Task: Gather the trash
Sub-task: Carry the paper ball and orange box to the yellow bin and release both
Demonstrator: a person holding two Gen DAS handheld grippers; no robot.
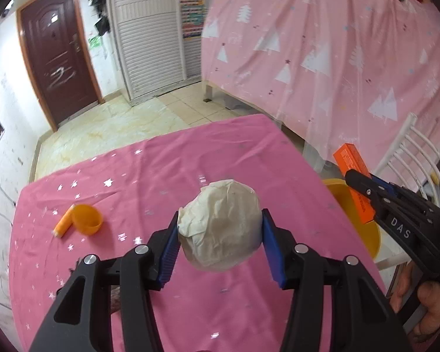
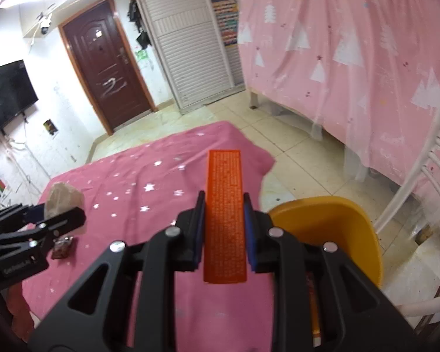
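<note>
Here the left gripper has its fingers partly spread, pinching a crumpled ball of pale paper from both sides, held above the pink worktop. To the far left on the worktop lie a small orange cup on its side and an orange tube touching it. On the right, the right gripper has its fingers squeezed tight on a long orange box, beside a yellow bin off the worktop's right edge.
</note>
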